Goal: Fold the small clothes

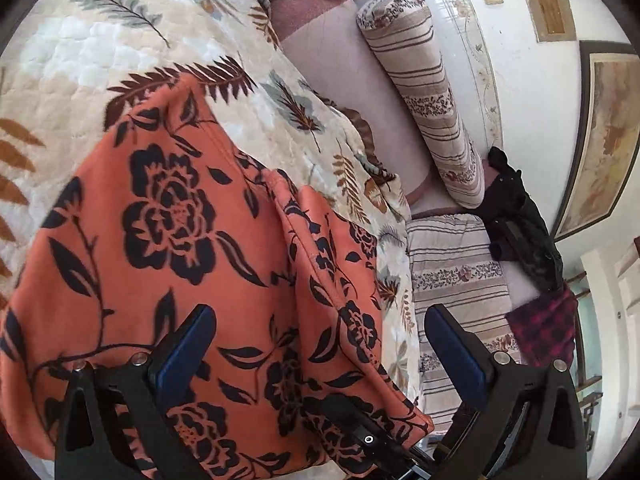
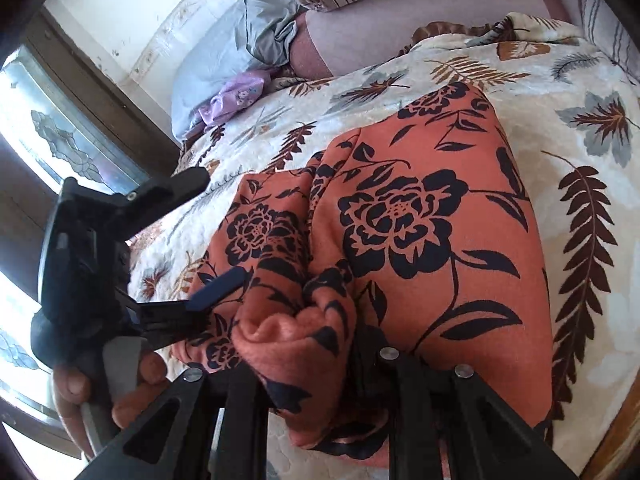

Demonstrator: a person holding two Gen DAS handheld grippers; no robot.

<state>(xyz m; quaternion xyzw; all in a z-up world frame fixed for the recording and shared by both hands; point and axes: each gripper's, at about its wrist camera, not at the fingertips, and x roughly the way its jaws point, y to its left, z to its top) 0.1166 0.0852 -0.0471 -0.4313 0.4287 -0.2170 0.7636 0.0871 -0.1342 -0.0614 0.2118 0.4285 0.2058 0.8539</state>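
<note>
An orange garment with black flowers [image 1: 168, 216] lies partly folded on the leaf-print quilt [image 1: 80, 52]. My left gripper [image 1: 320, 344] is open, its blue-padded fingers [image 1: 188, 344] spread wide just above the garment's near part. In the right wrist view the garment [image 2: 400, 216] fills the middle. My right gripper [image 2: 316, 344] is shut on a bunched fold of the garment at its near edge, the fingertips hidden by cloth. The left gripper [image 2: 208, 236] also shows there, open, at the garment's left side.
A striped bolster [image 1: 424, 92] and a striped cushion [image 1: 456, 280] lie beyond the quilt's right edge. Black clothing [image 1: 520, 224] and a red checked cloth [image 1: 548, 320] lie by the wall. Grey and lilac clothes [image 2: 248, 60] sit at the far end. A window [image 2: 52, 136] stands left.
</note>
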